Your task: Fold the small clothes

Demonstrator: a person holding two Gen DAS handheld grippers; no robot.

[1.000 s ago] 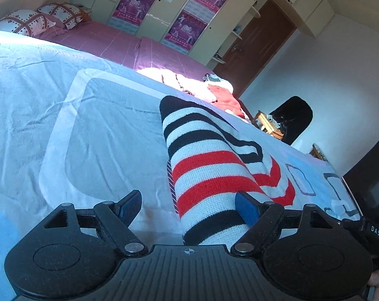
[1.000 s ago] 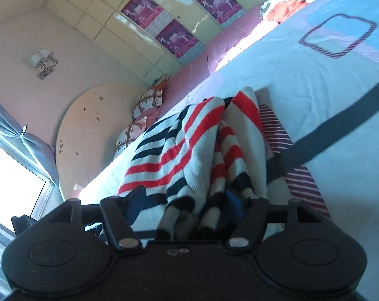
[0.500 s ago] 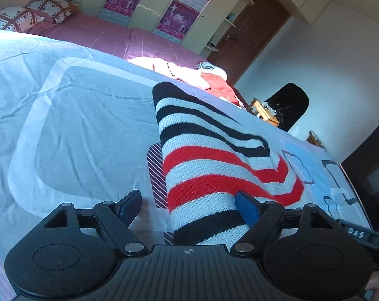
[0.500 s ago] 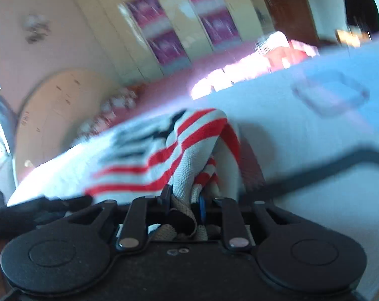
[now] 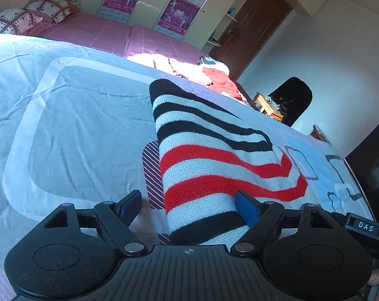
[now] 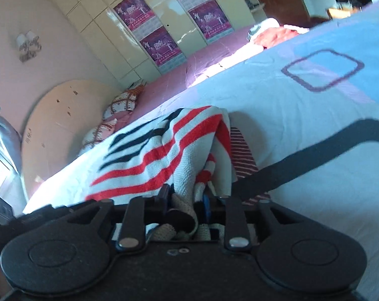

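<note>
Right wrist view: right tool [image 6: 185, 204] now clamped tight on a bunched edge of the striped knit garment [image 6: 159, 155]; 1 s ago its jaws stood wide w/ cloth loose between, so grip is newly made and, by my read, the fold can proceed. Left wrist view: left tool [image 5: 188, 204] unchanged, jaws wide apart, holding nothing; right blue pad [image 5: 247, 207] touches the knit, left pad clear of it. Garment lies on the blue bedsheet [image 5: 76, 130], partly doubled over, a thin-striped item [image 5: 152, 173] under it. Spare clothes pile [image 5: 209, 75] far side of bed.
</note>
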